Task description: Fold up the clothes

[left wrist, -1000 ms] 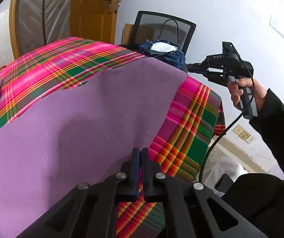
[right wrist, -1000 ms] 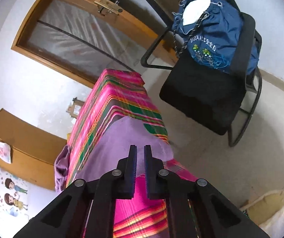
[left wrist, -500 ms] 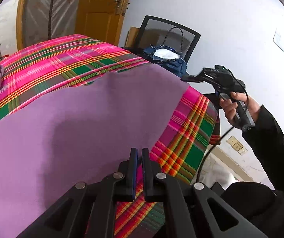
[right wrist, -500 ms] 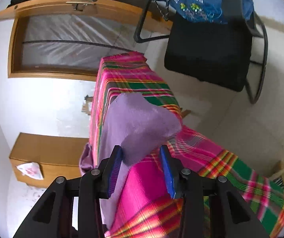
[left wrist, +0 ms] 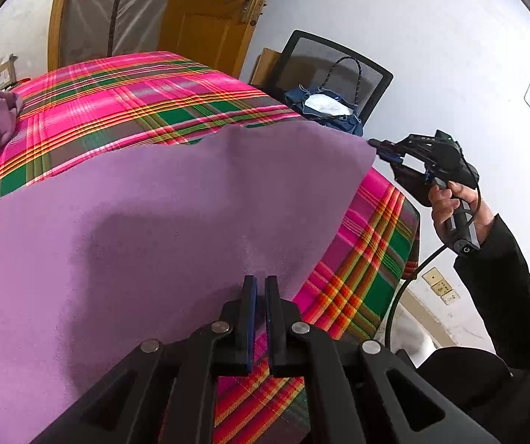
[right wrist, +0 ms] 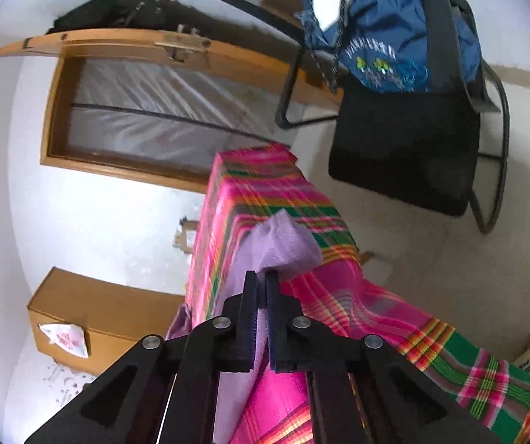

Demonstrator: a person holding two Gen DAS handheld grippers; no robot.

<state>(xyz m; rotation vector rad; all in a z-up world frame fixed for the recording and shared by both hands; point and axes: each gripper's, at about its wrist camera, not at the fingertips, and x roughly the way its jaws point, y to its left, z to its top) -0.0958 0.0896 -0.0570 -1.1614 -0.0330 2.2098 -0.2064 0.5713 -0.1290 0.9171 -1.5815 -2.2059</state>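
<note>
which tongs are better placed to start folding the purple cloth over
Right, probably. The right tongs have just closed on the far corner of the purple fleece cloth, lifting it off the pink plaid tablecloth. The left tongs are shut at its near edge.

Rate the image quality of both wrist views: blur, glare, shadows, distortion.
Left wrist view: sharp; heavy fisheye bending, a dark shadow on the purple cloth ahead of the left gripper, glare at the top right edge. Right wrist view: softer, motion-smeared plaid cover; even light, dark rounded corners.
</note>
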